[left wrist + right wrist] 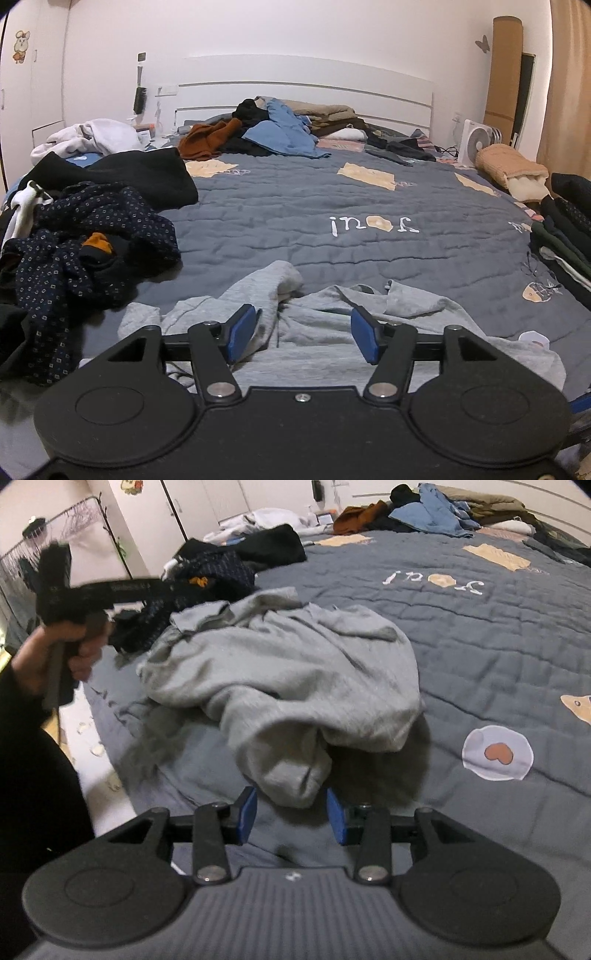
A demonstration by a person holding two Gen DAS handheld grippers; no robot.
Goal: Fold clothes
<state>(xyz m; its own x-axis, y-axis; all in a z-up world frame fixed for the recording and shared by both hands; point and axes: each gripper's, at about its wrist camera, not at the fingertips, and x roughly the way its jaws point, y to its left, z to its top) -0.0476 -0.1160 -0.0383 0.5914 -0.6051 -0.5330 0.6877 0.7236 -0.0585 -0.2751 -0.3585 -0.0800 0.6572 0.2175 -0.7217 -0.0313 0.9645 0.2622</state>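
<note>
While the grey garment lies bunched on the quilt, both grippers, left and right, stand wide, holding nothing. Its hanging end seems, through blur, between the right pads; pinching stacked layers could drag the heap.

White walls surround a bed with a white slatted headboard and grey quilt. A white fan stands beside it, near a tan curtain. A clothes rack stands by white wardrobe doors.
</note>
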